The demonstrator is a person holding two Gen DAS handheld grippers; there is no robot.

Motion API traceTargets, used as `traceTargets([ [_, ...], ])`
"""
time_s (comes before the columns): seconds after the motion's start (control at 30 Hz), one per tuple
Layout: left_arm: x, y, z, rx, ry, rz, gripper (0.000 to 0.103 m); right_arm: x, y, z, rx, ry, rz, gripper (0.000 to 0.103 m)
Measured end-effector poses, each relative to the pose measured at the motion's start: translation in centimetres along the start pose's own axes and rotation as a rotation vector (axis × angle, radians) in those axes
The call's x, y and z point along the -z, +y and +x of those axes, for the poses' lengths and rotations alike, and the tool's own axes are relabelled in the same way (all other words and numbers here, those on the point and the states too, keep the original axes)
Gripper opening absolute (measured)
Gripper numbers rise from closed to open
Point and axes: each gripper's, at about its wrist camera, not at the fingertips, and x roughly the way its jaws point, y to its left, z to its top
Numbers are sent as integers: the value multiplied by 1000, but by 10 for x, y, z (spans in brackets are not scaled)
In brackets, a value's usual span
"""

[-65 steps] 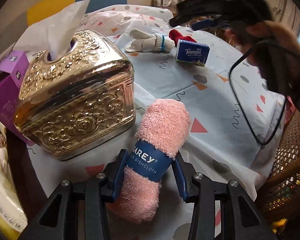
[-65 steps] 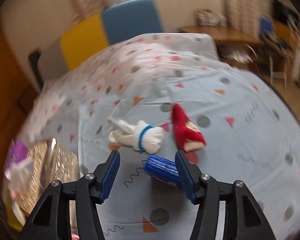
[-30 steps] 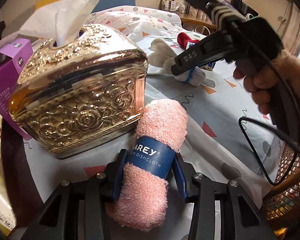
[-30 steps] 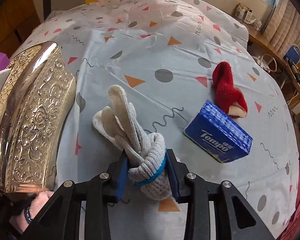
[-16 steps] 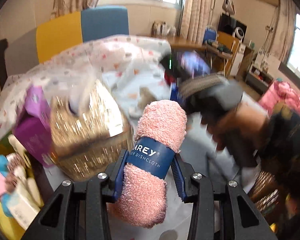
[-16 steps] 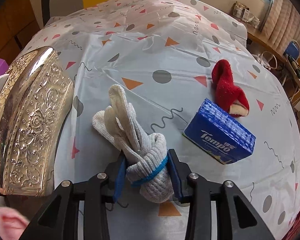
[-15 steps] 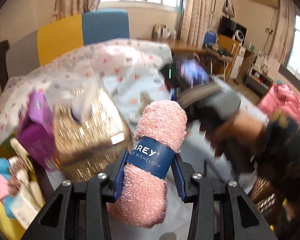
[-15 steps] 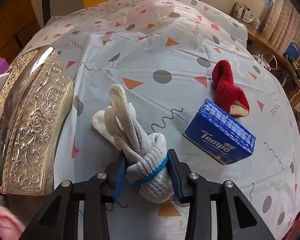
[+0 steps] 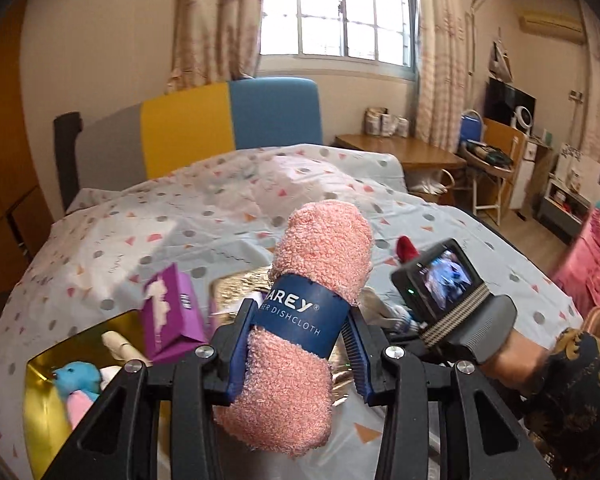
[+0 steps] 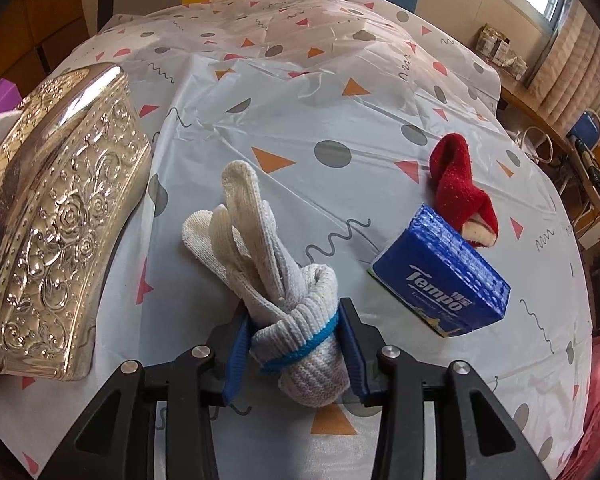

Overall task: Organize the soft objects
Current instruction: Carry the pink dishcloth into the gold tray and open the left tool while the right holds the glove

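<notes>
We see left gripper [image 9: 298, 344] clamped on one pink dishcloth roll [image 9: 304, 320], held above table [image 10: 340, 92]. Right gripper [image 10: 296, 340] jaws opening, one knotted white glove bundle [image 10: 284, 280] between pads, resting on table. We count one blue tissue pack [image 10: 440, 280], one red sock [image 10: 460, 188], one gold tissue box [image 10: 56, 220].
</notes>
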Motion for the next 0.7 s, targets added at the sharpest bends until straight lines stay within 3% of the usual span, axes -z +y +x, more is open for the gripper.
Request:
traceTargets([
  [0.7,42,98,-13,-183,41,-187,43,7,17,1,102,-34,-131,44],
])
